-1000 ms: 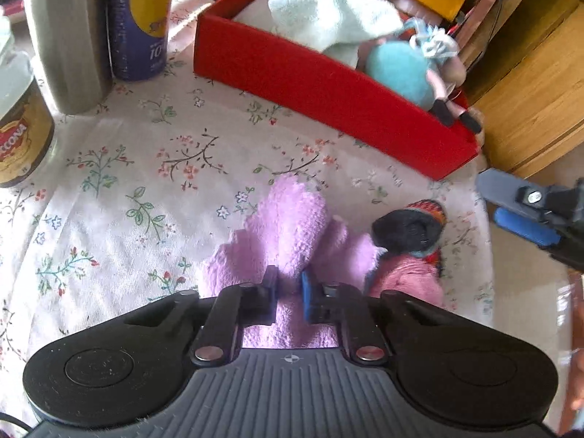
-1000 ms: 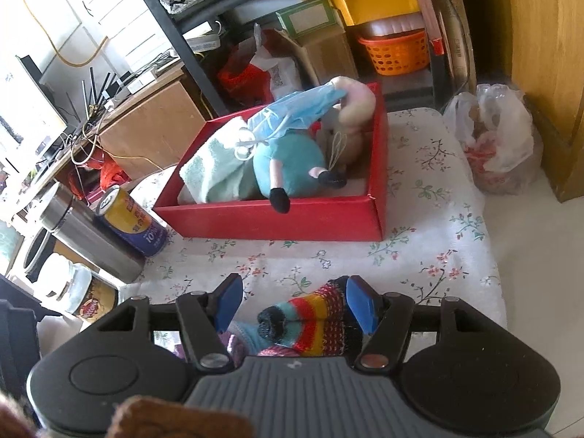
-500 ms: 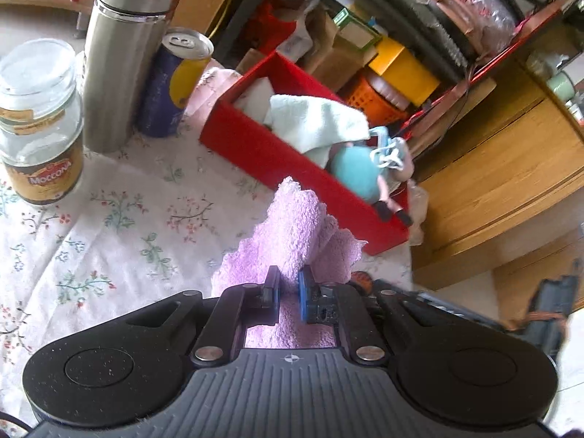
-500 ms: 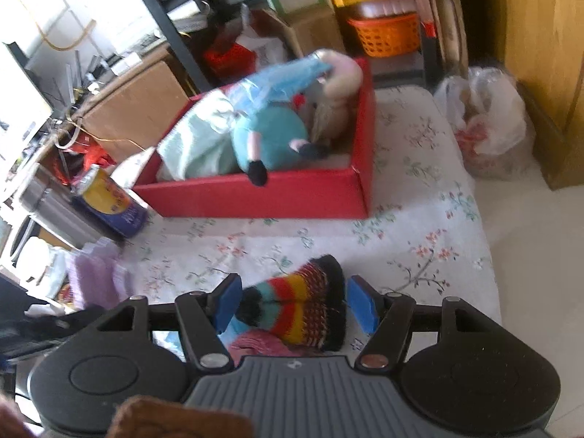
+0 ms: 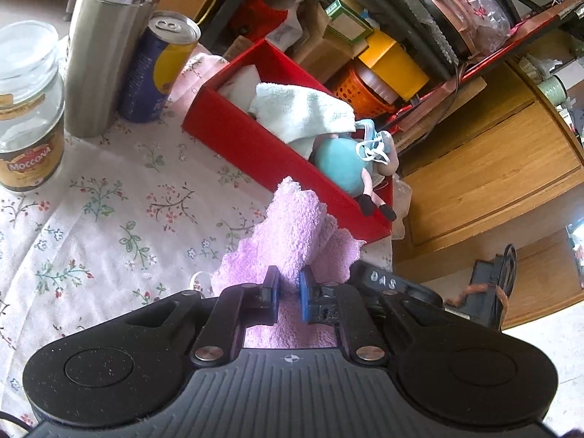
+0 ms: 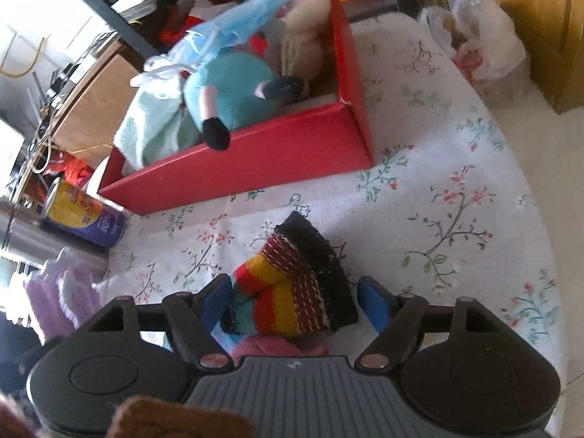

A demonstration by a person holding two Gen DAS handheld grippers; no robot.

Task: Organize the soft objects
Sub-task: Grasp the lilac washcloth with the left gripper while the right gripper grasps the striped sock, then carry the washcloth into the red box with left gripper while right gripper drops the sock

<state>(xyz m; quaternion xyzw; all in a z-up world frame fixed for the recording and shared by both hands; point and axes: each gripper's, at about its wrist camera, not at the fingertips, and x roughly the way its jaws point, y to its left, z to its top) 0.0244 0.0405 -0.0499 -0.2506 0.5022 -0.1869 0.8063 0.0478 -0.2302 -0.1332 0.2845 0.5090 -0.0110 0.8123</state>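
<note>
Purple towel point(image 5: 292, 233) is pinched between the pressed jaws of the left gripper point(image 5: 288, 288), lifted above the floral cloth point(image 5: 109, 211) near the red box point(image 5: 262, 153). Jaws of the right gripper point(image 6: 295, 297) are opening around the striped sock point(image 6: 295, 284), which lies on the cloth.

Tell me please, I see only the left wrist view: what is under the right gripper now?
Observer: A striped knit sock lies on the floral tablecloth, between the right gripper jaws, which are opening.
Operator: Do the pads press on it?
Observer: No, a gap shows beside the right-side pad.
Operator: Is anything else near?
Observer: Something pink and knitted lies just under the sock, mostly hidden.
</note>
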